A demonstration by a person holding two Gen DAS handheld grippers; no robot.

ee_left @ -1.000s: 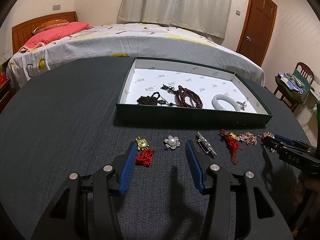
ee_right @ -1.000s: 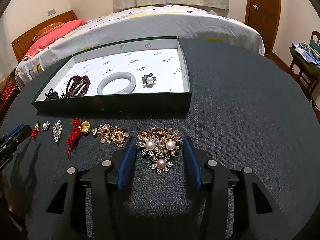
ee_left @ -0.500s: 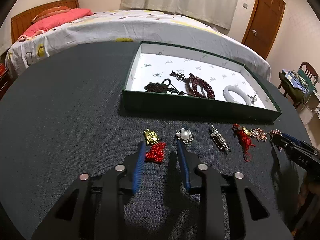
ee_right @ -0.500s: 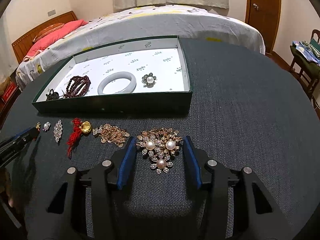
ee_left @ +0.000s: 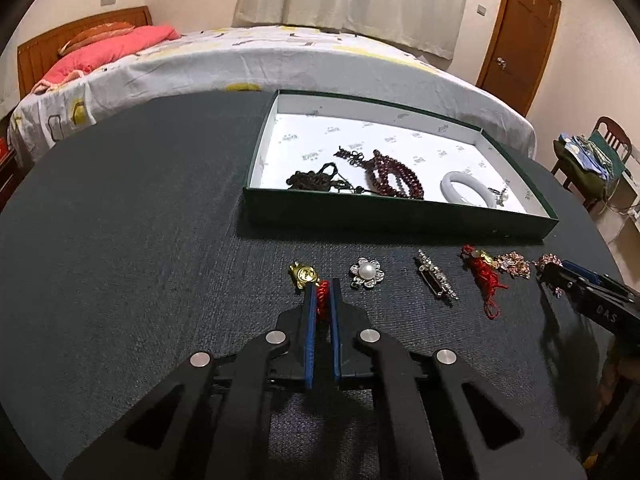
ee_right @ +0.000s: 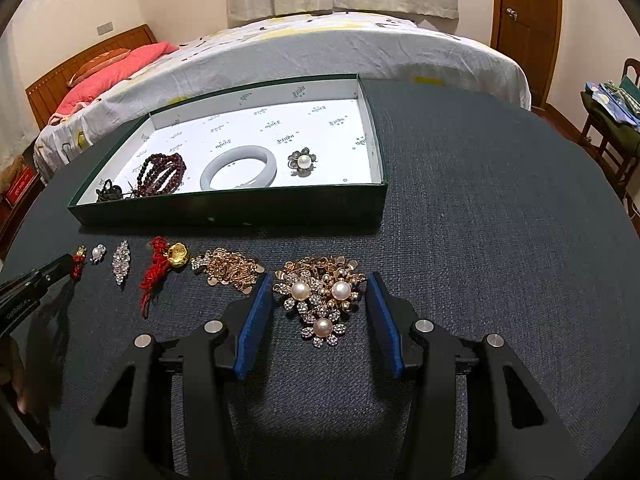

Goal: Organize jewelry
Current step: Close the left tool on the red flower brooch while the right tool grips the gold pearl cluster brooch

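On the dark table, my left gripper (ee_left: 322, 289) is shut on the red knot (ee_left: 322, 299) of a charm, and the charm's gold piece (ee_left: 303, 275) pokes out to the left of the fingers. In the right wrist view that gripper (ee_right: 67, 267) shows at the far left edge. My right gripper (ee_right: 318, 280) stands open with a pearl and crystal brooch cluster (ee_right: 324, 296) lying between its blue pads, untouched. A green box (ee_left: 400, 218) with a white lining holds a dark bead bracelet (ee_left: 310, 179), a red bead bracelet (ee_left: 394, 174), a white bangle (ee_right: 239, 167) and a pearl flower piece (ee_right: 303, 162).
In a row before the box lie a pearl flower brooch (ee_left: 367, 273), a crystal bar brooch (ee_left: 436, 280), a red tassel with a gold flower (ee_right: 164, 266) and a gold chain (ee_right: 228, 270). A bed stands beyond the table. A chair (ee_left: 600, 160) is at the right.
My left gripper shifted onto the red knot charm and its jaws closed on the knot. The right gripper and the brooch cluster stayed put.
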